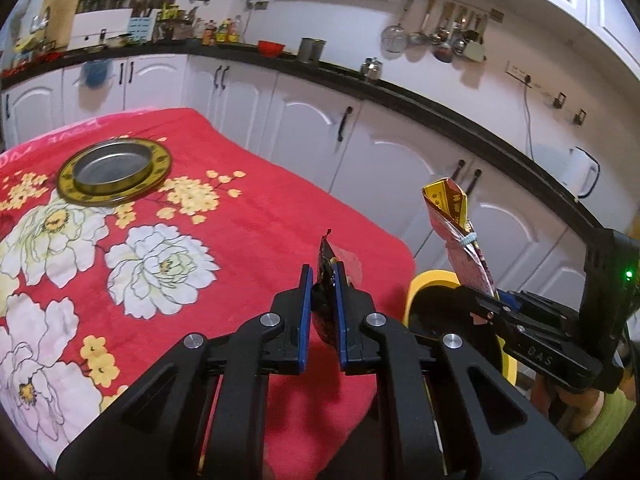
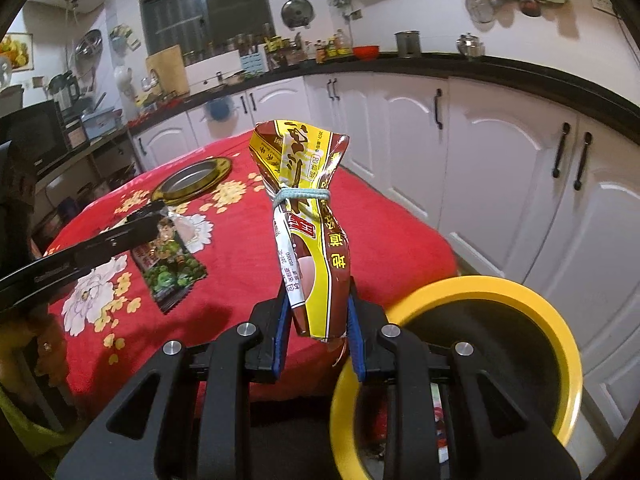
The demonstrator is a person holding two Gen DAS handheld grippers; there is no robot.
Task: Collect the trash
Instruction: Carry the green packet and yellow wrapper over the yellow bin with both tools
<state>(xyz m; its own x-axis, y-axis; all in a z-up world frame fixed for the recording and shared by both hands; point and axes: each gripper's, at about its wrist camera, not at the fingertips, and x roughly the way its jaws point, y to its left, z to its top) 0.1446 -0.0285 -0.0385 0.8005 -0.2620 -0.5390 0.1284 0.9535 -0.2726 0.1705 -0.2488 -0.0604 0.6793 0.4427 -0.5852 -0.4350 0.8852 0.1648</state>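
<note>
My left gripper (image 1: 323,276) is shut on a dark snack wrapper (image 1: 325,280), seen edge-on between its blue pads; in the right wrist view this green and dark wrapper (image 2: 170,266) hangs from the left gripper (image 2: 154,216) over the red cloth. My right gripper (image 2: 318,312) is shut on a yellow and brown snack bag (image 2: 308,216) tied with a pale blue band, held upright beside the bin. The bag also shows in the left wrist view (image 1: 460,228), held by the right gripper (image 1: 486,300). The yellow-rimmed black trash bin (image 2: 560,336) stands by the table's right edge, with some trash inside.
The table has a red floral cloth (image 1: 248,216). A round metal tin with a gold rim (image 1: 114,170) sits at its far left. White cabinets (image 1: 400,168) under a black counter run behind and to the right. A person's arm in green (image 1: 608,428) is at lower right.
</note>
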